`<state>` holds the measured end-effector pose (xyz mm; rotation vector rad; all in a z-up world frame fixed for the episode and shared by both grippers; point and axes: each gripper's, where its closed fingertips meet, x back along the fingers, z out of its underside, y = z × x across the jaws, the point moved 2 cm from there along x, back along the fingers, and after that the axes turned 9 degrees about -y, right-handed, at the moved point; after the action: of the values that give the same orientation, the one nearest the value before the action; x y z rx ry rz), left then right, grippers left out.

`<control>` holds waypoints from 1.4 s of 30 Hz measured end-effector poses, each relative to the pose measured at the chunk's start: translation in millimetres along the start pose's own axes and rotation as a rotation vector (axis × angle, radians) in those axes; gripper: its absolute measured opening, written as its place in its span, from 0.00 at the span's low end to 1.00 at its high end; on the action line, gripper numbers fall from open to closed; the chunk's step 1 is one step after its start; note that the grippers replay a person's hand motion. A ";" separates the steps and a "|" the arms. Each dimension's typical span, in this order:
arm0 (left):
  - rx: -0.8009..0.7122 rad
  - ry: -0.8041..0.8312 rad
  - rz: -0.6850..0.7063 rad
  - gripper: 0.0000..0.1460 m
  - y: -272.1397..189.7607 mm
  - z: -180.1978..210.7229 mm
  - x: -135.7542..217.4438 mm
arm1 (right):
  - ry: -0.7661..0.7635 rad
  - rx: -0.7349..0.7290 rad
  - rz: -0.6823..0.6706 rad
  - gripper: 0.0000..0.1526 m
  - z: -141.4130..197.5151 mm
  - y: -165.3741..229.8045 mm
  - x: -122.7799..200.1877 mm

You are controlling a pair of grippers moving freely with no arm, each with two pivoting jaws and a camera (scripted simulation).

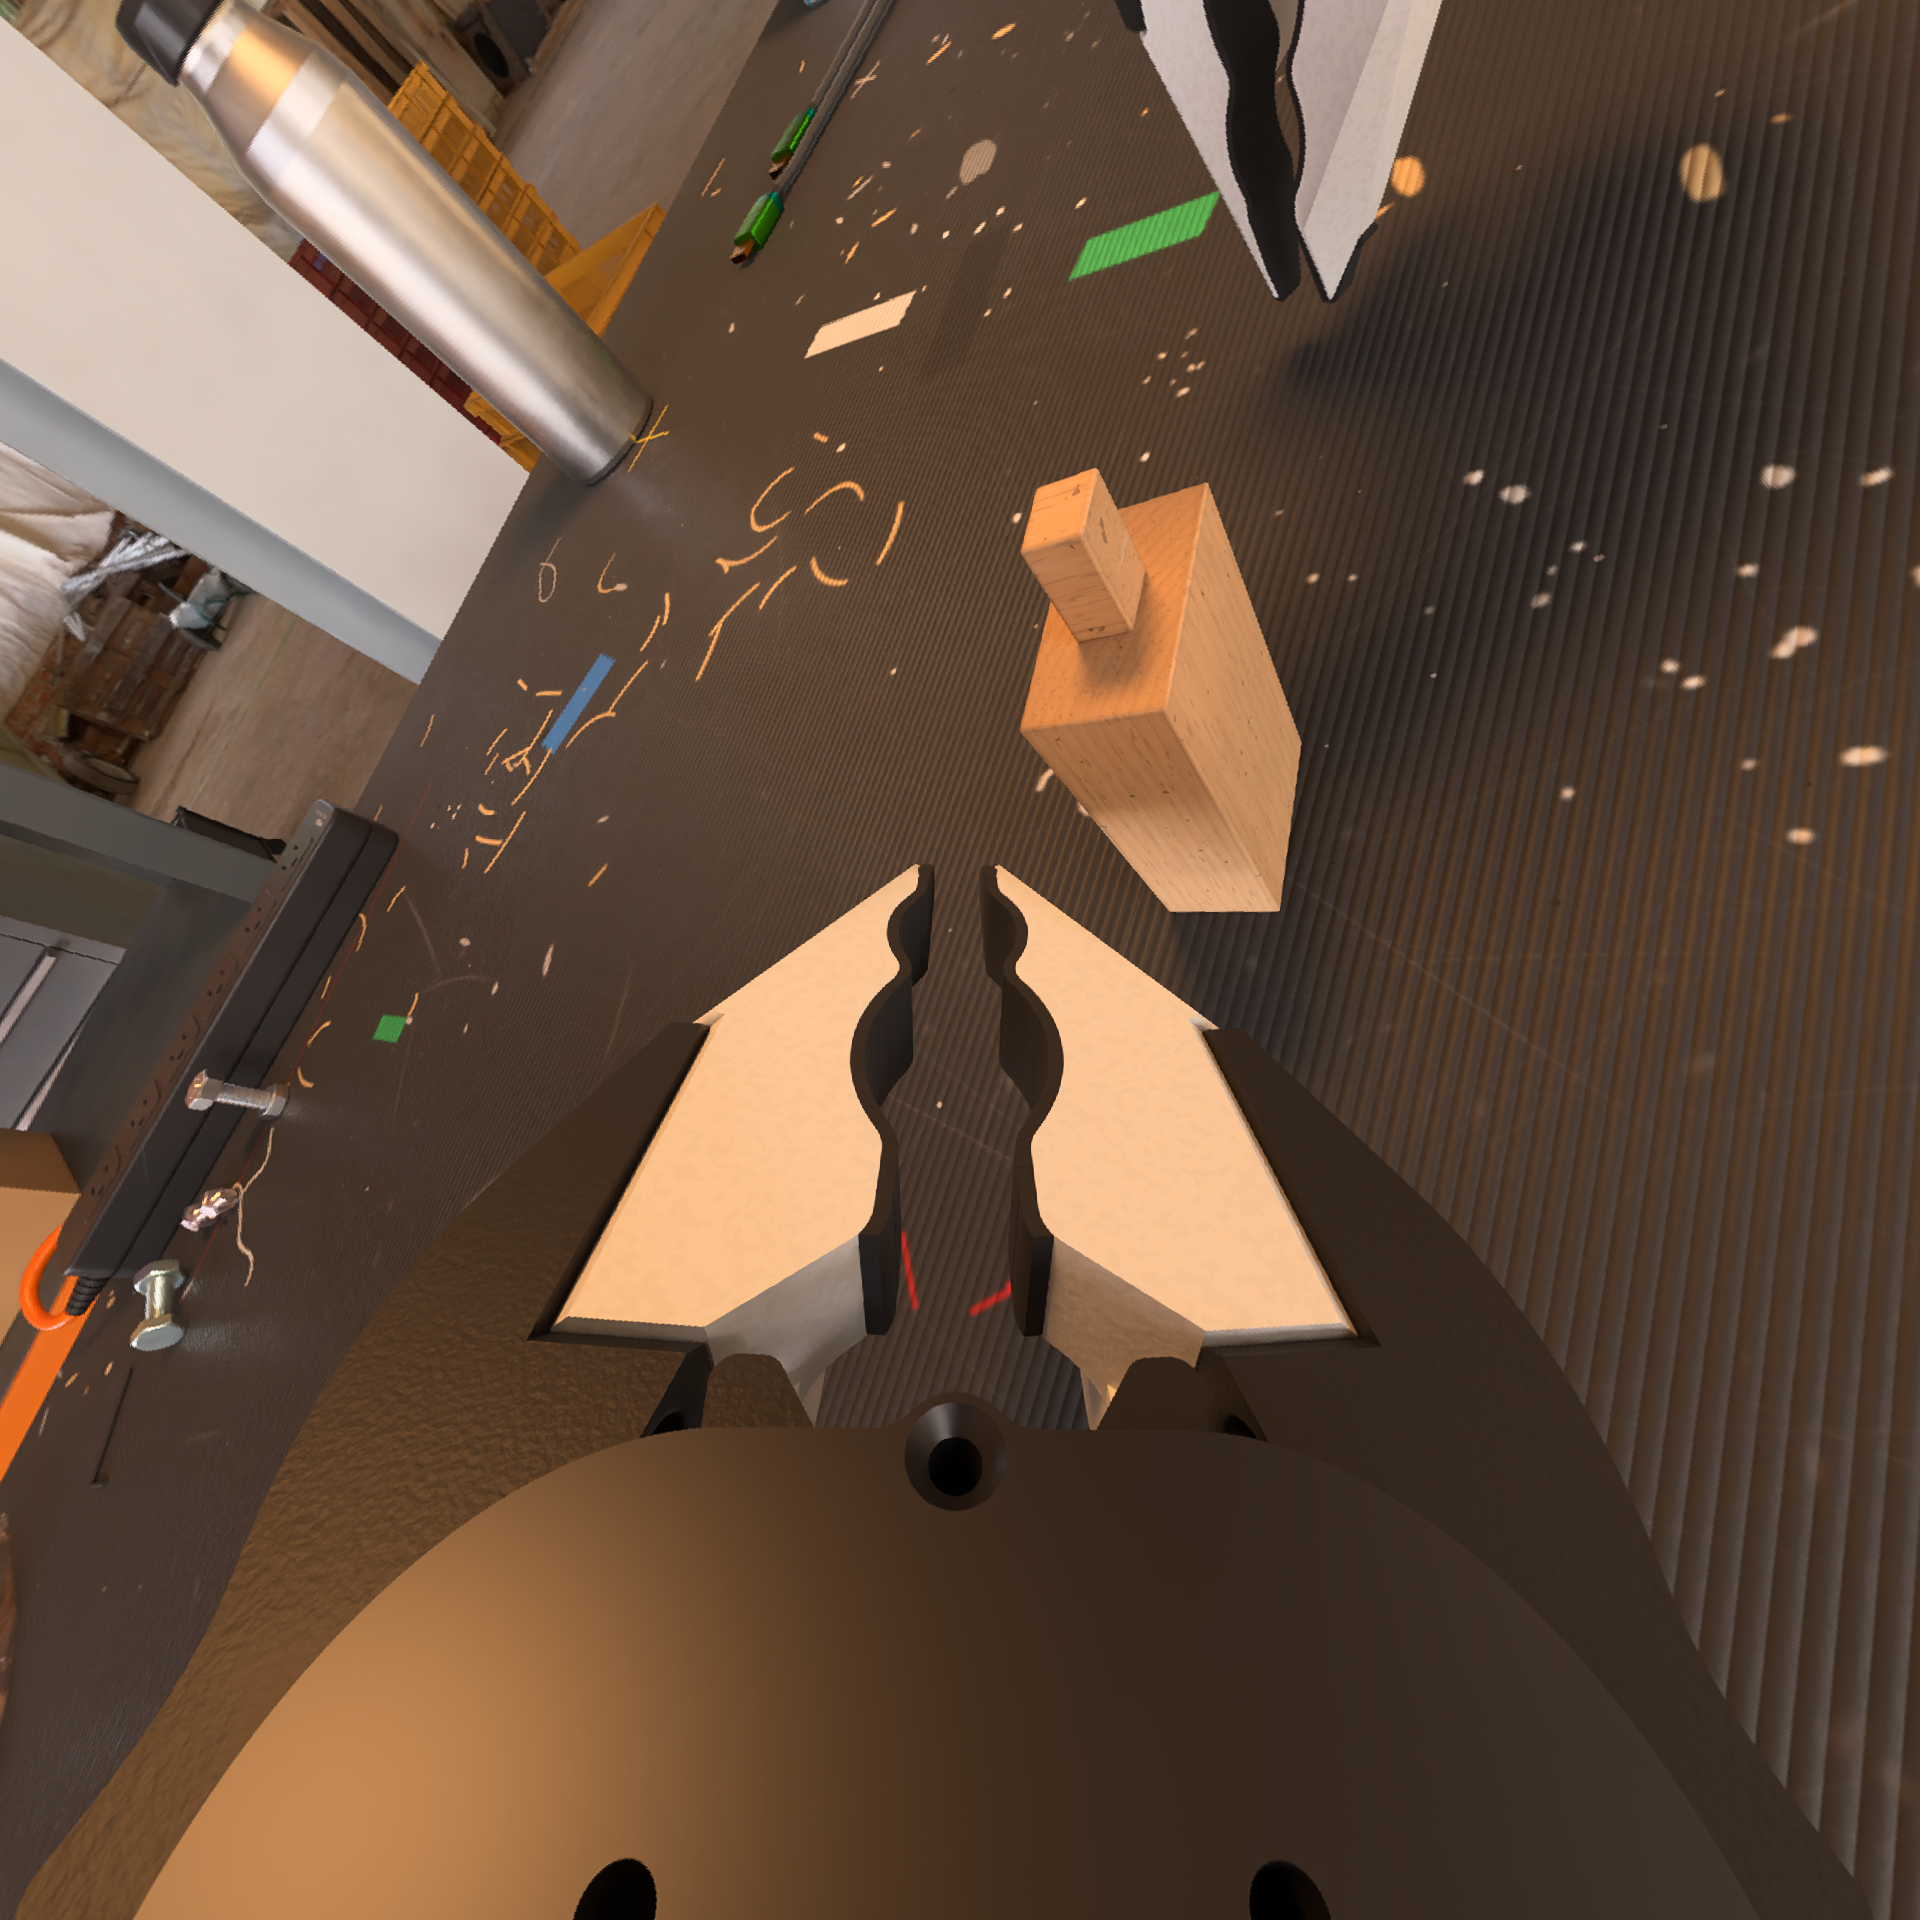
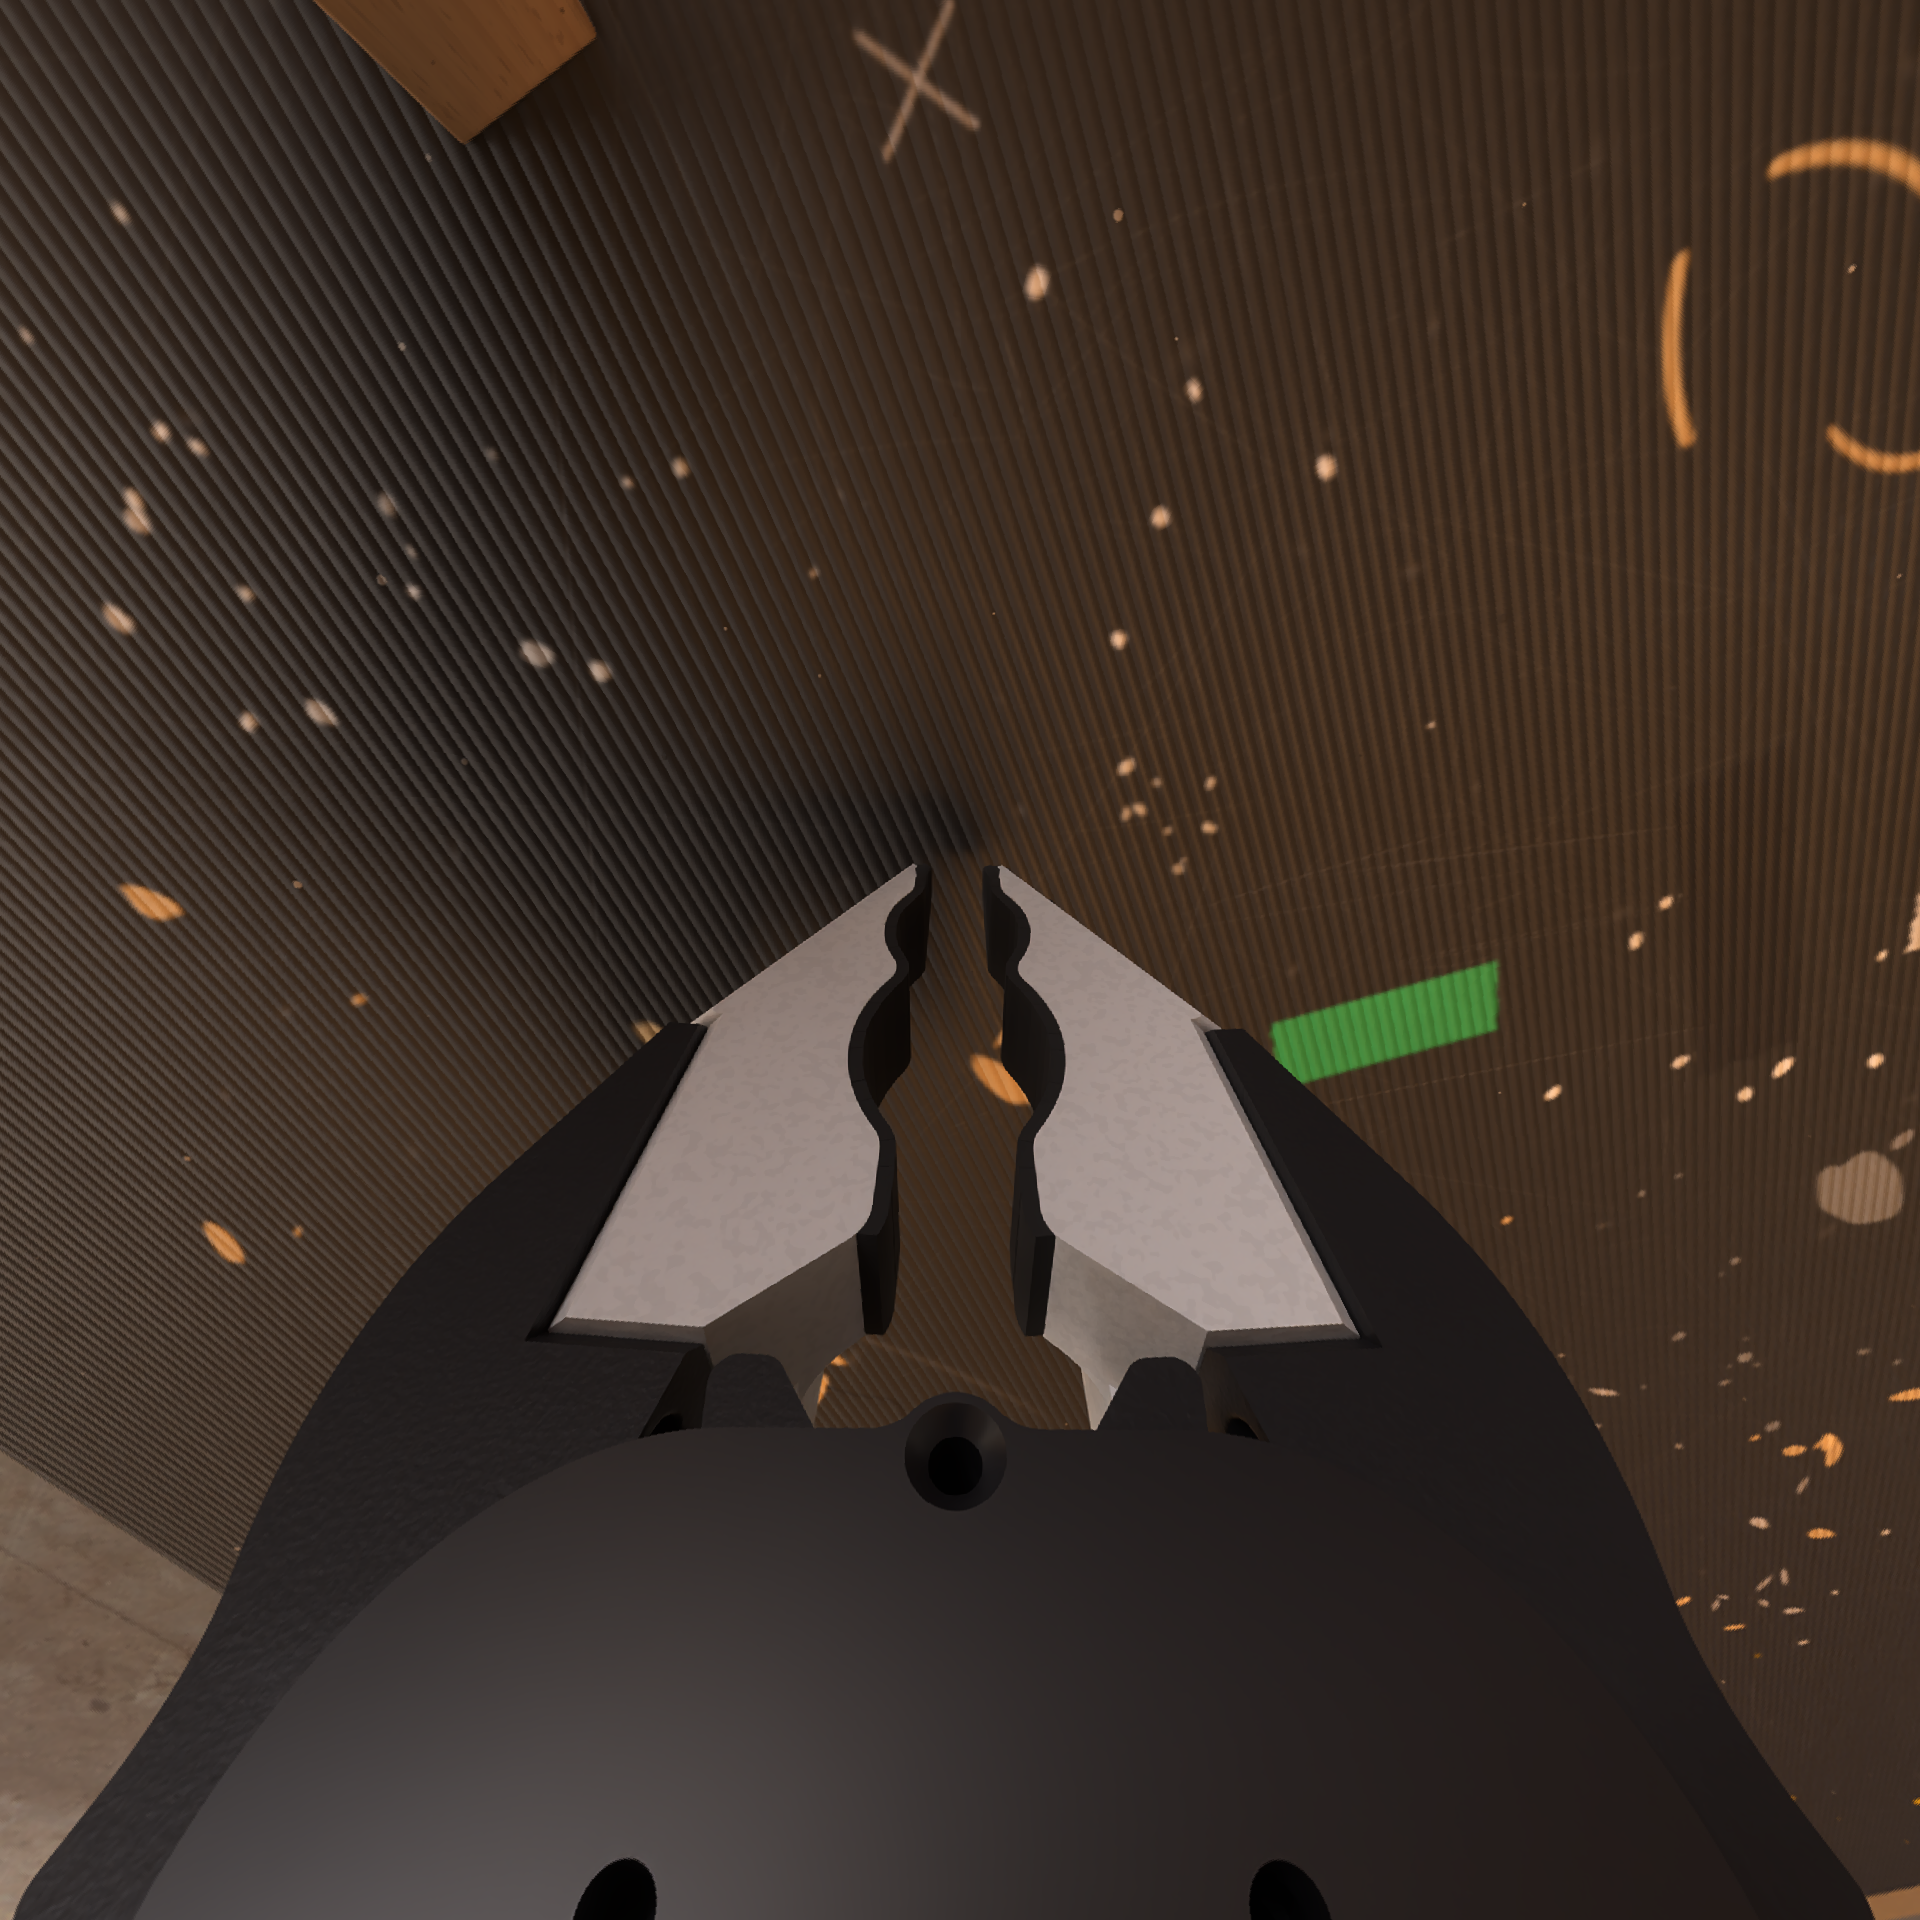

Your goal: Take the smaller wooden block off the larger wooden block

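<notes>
In the left wrist view the smaller wooden block (image 1: pixel 1086 556) stands on the far end of the larger wooden block (image 1: pixel 1174 727), which lies on the dark ribbed mat. My left gripper (image 1: pixel 956 878) hovers just short of the large block and to its left, jaws nearly closed with a narrow gap, holding nothing. My right gripper (image 1: pixel 1294 281) shows beyond the blocks, pointing down. In its own view the right gripper (image 2: pixel 956 878) is also nearly closed and empty above the mat; only a corner of the larger block (image 2: pixel 468 52) shows at the top left.
A steel bottle (image 1: pixel 416 239) stands near the mat's left edge. A black power strip (image 1: pixel 229 1039) and bolts (image 1: pixel 234 1096) lie at the left. Green tape (image 1: pixel 1143 237) (image 2: pixel 1387 1018), cable plugs (image 1: pixel 764 223) and wood shavings are scattered on the mat. Floor (image 2: pixel 62 1558) shows past the mat's edge.
</notes>
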<state>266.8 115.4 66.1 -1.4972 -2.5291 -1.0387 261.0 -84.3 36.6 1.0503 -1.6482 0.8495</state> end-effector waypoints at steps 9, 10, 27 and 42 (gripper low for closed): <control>-0.006 0.005 0.003 0.06 -0.8 0.8 -0.6 | -0.004 -0.012 0.000 0.06 1.0 -3.9 -2.7; -0.006 0.006 0.003 0.06 -0.8 0.9 -0.6 | -0.003 -0.011 0.003 0.05 1.3 -4.4 -2.8; 0.172 -0.144 0.027 0.06 9.5 -18.3 10.0 | -0.745 0.098 -0.065 0.03 -158.5 52.0 40.4; 0.097 -0.095 -0.022 0.05 9.0 -17.1 8.4 | -0.640 0.158 -0.088 0.03 -173.5 52.9 20.2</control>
<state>264.2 115.3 87.0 -1.5319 -2.6234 -0.8534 270.5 85.5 103.0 1.6095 -2.0564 0.6232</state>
